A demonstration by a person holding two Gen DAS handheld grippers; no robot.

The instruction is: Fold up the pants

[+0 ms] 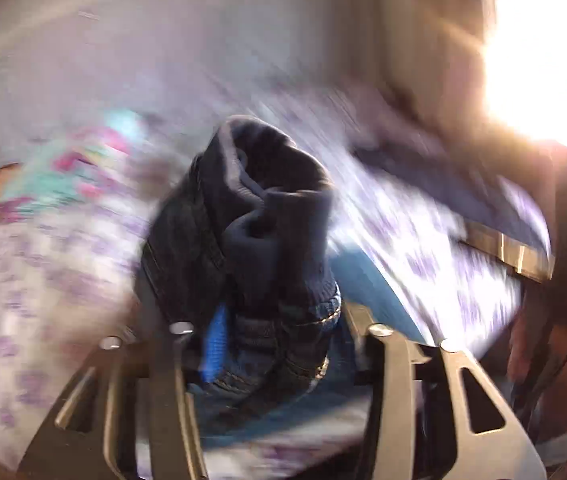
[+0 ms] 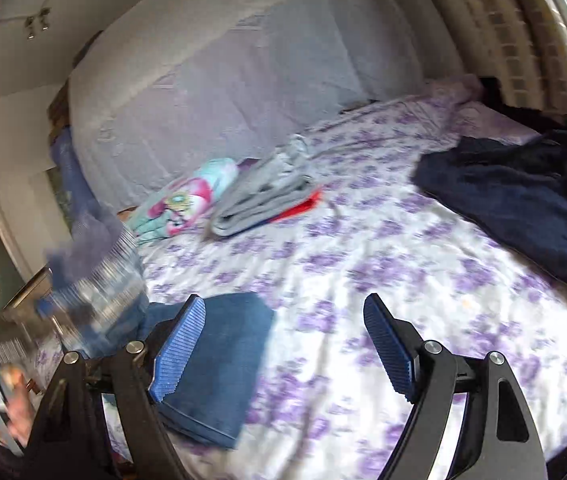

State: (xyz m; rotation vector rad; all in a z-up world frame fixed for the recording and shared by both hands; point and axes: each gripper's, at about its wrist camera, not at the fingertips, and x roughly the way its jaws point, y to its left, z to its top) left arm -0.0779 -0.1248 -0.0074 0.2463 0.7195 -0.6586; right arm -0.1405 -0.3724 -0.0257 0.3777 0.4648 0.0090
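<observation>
The likeliest failure, as I judged it, was the bunched denim slipping out or unrolling, because the left gripper (image 1: 271, 332) had its fingers clamped on only a thick, uneven wad of the pants (image 1: 243, 240) while that view was smeared by fast motion. The pants looked dark blue, cuff ribbing uppermost, rising toward 12 o'clock above the bed (image 2: 363, 280). The right gripper (image 2: 283, 344) hung empty, fingers apart, a folded blue piece (image 2: 227, 360) at its 9 o'clock.
</observation>
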